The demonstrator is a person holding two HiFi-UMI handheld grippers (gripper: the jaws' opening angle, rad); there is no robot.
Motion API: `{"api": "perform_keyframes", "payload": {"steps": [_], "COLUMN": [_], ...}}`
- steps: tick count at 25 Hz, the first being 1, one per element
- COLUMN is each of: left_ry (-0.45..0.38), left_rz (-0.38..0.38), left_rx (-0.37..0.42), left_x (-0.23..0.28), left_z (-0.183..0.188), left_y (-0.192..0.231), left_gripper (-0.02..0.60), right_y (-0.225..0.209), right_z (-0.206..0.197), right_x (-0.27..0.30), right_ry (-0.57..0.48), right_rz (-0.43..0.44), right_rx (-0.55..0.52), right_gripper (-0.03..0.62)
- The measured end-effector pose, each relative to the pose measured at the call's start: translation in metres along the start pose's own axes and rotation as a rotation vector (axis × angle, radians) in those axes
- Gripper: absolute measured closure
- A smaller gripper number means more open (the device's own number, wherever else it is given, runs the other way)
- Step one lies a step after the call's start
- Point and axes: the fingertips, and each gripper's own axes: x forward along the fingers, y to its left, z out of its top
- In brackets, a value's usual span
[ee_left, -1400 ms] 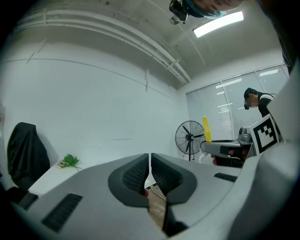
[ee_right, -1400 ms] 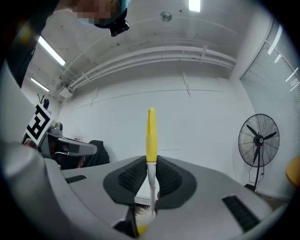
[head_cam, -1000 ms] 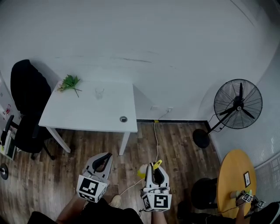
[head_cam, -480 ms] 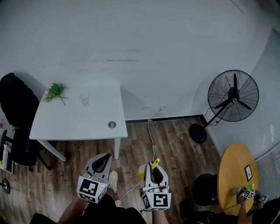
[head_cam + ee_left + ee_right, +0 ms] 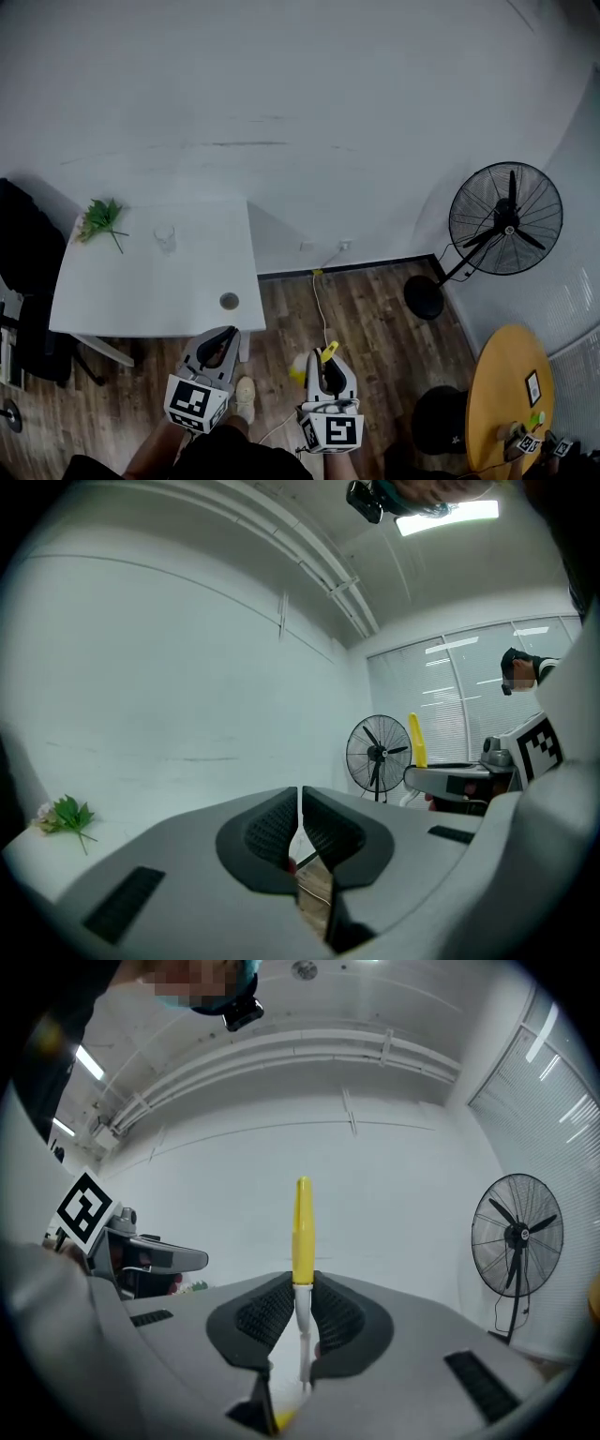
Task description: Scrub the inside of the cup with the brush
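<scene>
Closed in on table [image 5: 141,291] since 1 s ago; its near edge now just above left gripper [image 5: 223,337]. Cup [image 5: 166,236] upright on far part of table, ahead & left of both grippers, nearer the left one. Left jaws together, nothing btwn. Right gripper [image 5: 328,362] clamped on brush [image 5: 303,1227], long axis along jaws, yellow handle end fwd. Prob. needs fwd-left reach w/ brush.

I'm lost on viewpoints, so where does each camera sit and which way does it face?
Head view: on the head, facing steeply down at table and floor; left gripper and right gripper show.
Left gripper view: on that gripper, along its shut jaws toward the wall.
Right gripper view: on that gripper, along jaws clamping the brush.
Shared: the fan, in all three.
</scene>
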Motion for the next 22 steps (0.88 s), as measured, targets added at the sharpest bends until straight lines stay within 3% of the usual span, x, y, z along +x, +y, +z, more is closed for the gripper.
{"api": "perform_keyframes", "payload": {"steps": [11,22], "left_ry": [0.040,0.034], "left_rz": [0.030,0.129], "left_rx": [-0.033,-0.050], "left_x": [0.107,0.155], "left_z": [0.004,0.005], "left_y": [0.080,0.172], "left_gripper": [0.548,0.546], "right_y": [-0.030,-0.012], "right_z": [0.001,0.001], "right_x": [0.141,0.255], "right_ry": [0.005,0.026], "right_rz": [0.041,0.142], "right_rx": [0.016,-0.003], "right_gripper": [0.523,0.523]}}
